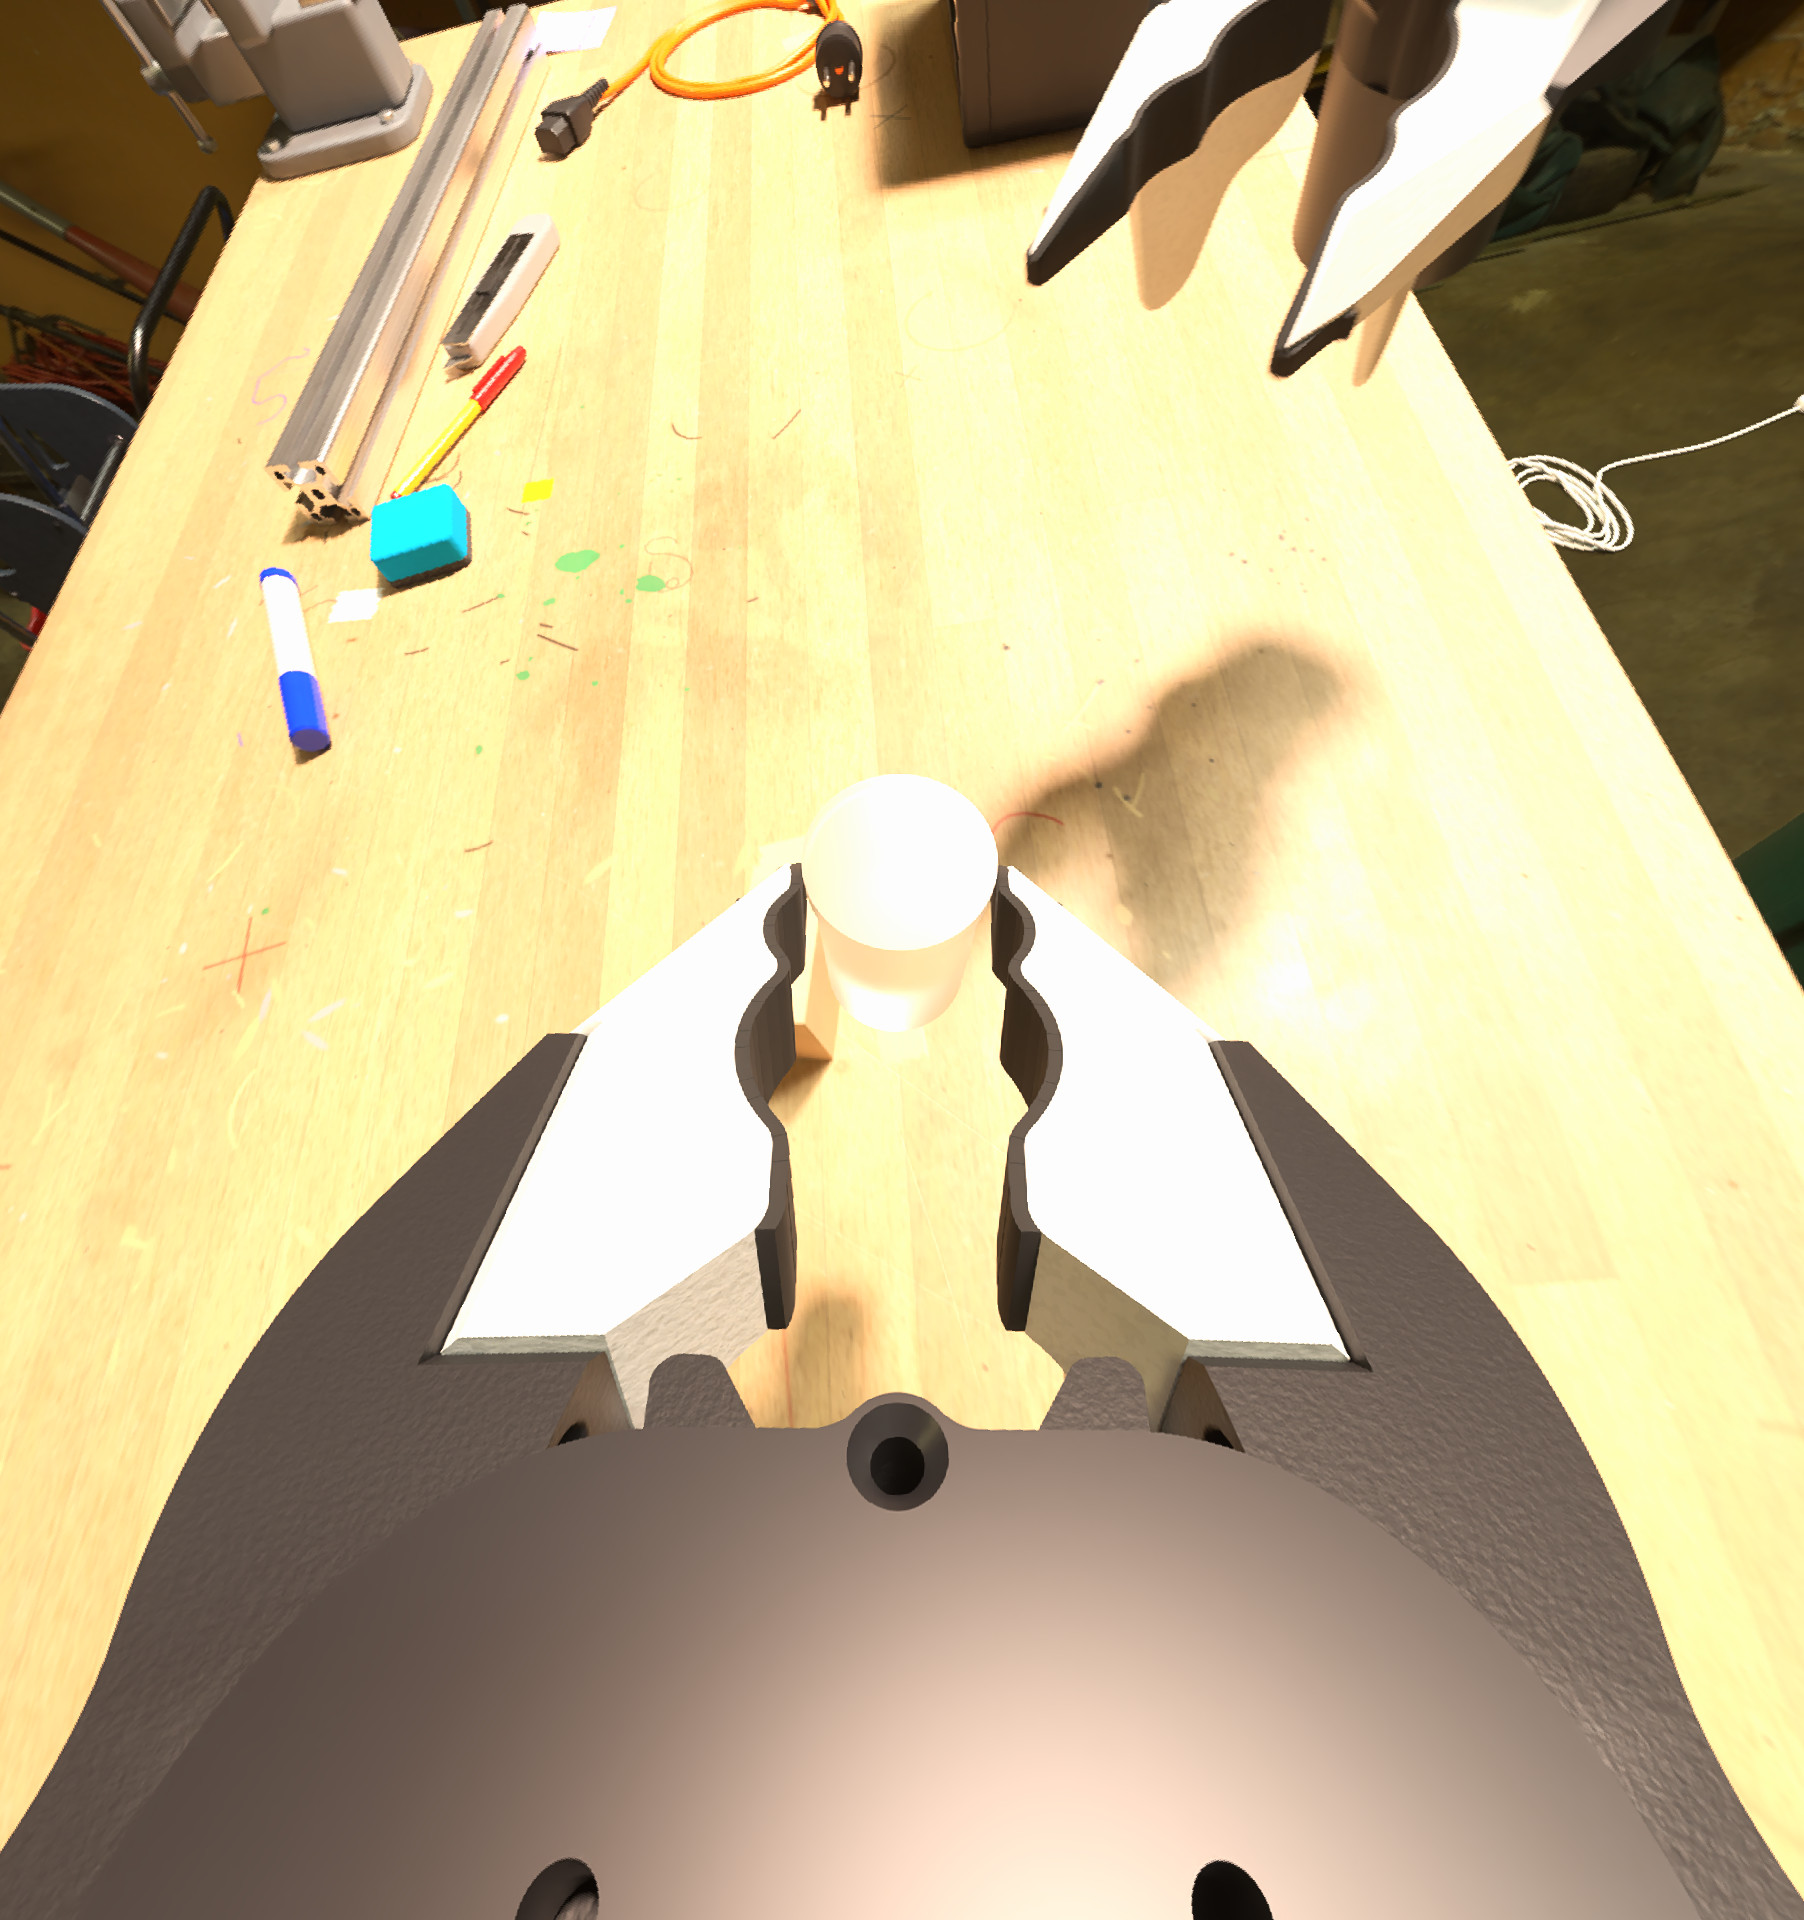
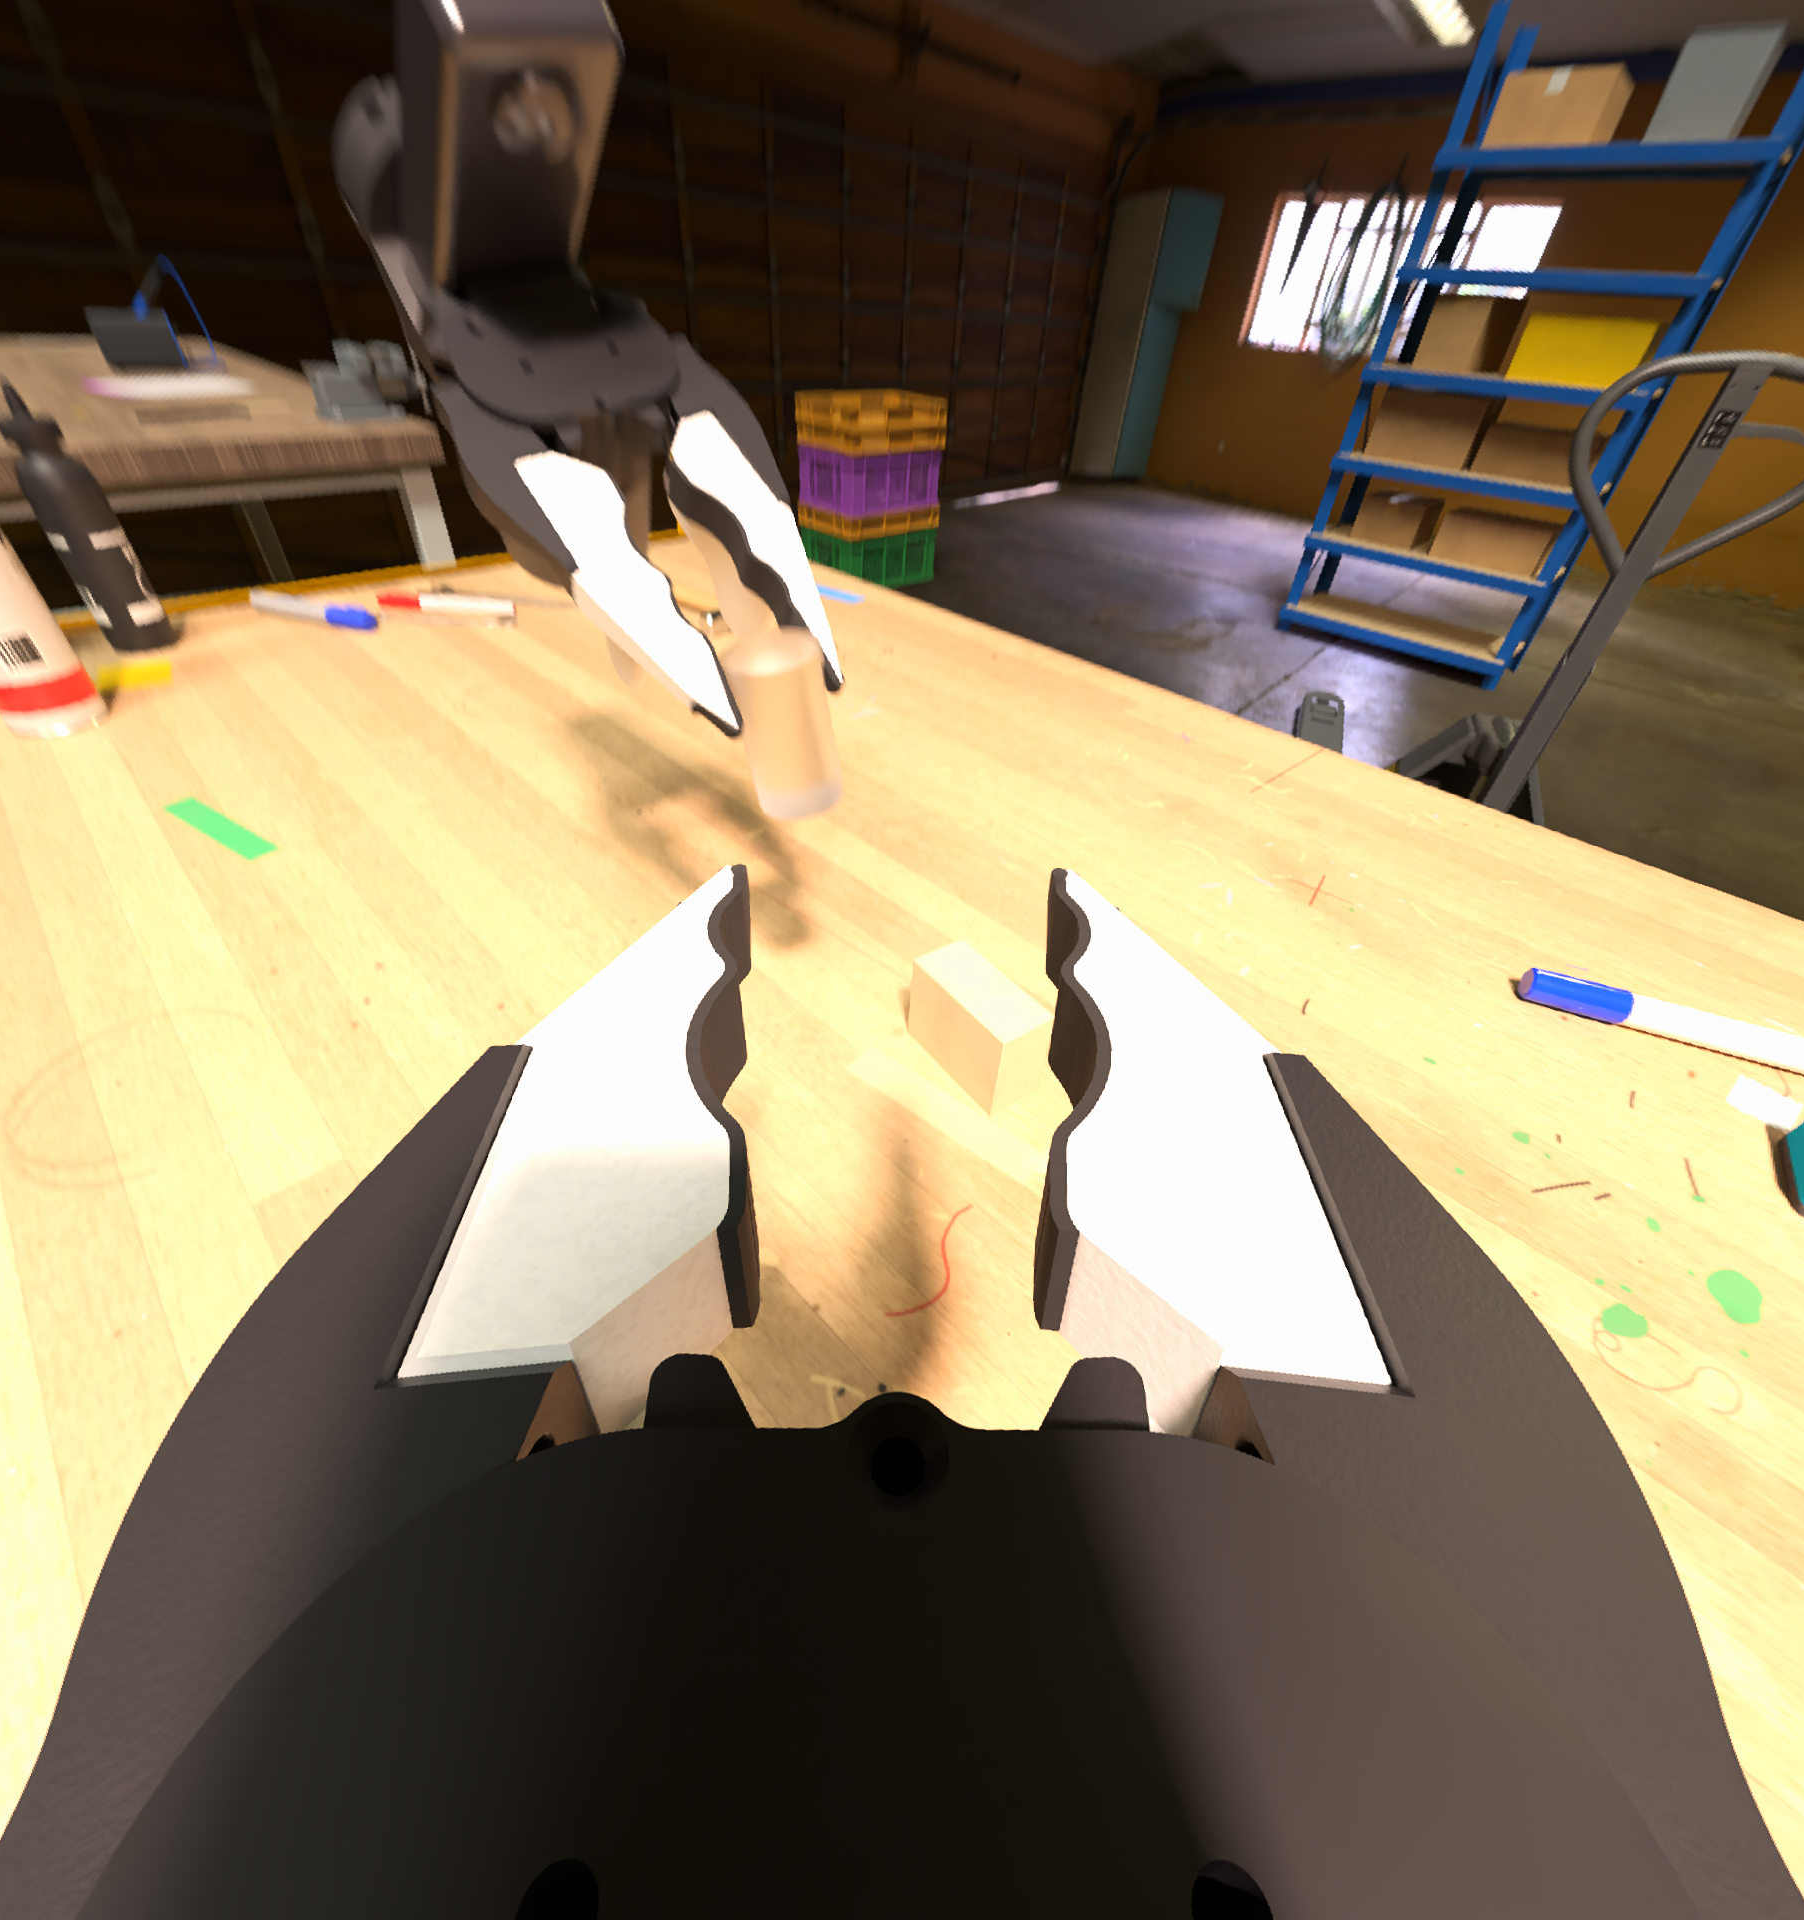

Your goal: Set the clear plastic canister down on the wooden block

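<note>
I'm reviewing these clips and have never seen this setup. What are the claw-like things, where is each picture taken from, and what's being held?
Each claw is a hand-held gripper with two fingers and a camera looking along them, so each picture is one gripper's own view.

In the left wrist view, the left hand-held gripper is shut on the clear plastic canister, held above the workbench. A corner of the wooden block peeks out below it. The right wrist view shows the same gripper from across the bench, canister in the air.

The right hand-held gripper is open and holds nothing; the block lies between its fingers.

Also on the bench: a blue marker, a turquoise block, a red pen and an orange cable.
</note>
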`<state>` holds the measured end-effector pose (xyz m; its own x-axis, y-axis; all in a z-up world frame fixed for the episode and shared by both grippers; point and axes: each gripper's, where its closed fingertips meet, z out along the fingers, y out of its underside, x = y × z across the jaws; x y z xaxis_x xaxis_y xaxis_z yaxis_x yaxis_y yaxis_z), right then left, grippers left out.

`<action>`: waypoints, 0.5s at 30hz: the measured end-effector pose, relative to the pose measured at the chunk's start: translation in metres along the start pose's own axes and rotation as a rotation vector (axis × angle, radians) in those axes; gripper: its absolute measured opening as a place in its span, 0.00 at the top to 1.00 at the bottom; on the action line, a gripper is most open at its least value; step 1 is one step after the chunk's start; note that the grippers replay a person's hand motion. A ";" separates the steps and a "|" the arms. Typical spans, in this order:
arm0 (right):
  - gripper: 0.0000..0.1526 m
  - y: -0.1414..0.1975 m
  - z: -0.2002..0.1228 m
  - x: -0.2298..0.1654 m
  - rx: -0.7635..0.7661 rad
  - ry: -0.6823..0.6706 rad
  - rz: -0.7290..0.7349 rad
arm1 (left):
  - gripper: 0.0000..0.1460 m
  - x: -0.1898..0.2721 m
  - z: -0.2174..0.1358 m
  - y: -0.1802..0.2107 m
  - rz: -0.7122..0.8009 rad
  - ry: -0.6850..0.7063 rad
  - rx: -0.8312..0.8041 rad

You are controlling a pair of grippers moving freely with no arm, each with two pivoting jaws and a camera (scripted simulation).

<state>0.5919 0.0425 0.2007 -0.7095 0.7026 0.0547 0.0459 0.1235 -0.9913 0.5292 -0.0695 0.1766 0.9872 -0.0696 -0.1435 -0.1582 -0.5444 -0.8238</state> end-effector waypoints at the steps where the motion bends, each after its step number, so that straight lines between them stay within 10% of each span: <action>1: 0.63 -0.001 -0.003 0.004 0.032 0.000 0.020 | 0.76 -0.005 0.008 0.000 -0.002 0.006 0.003; 15: 0.65 -0.009 -0.017 0.025 0.094 0.024 0.074 | 0.76 -0.042 0.086 0.023 0.007 0.078 -0.141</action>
<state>0.5854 0.0707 0.2132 -0.6895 0.7240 -0.0170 0.0301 0.0053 -0.9995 0.4823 -0.0069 0.1163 0.9855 -0.1356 -0.1018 -0.1663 -0.6552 -0.7369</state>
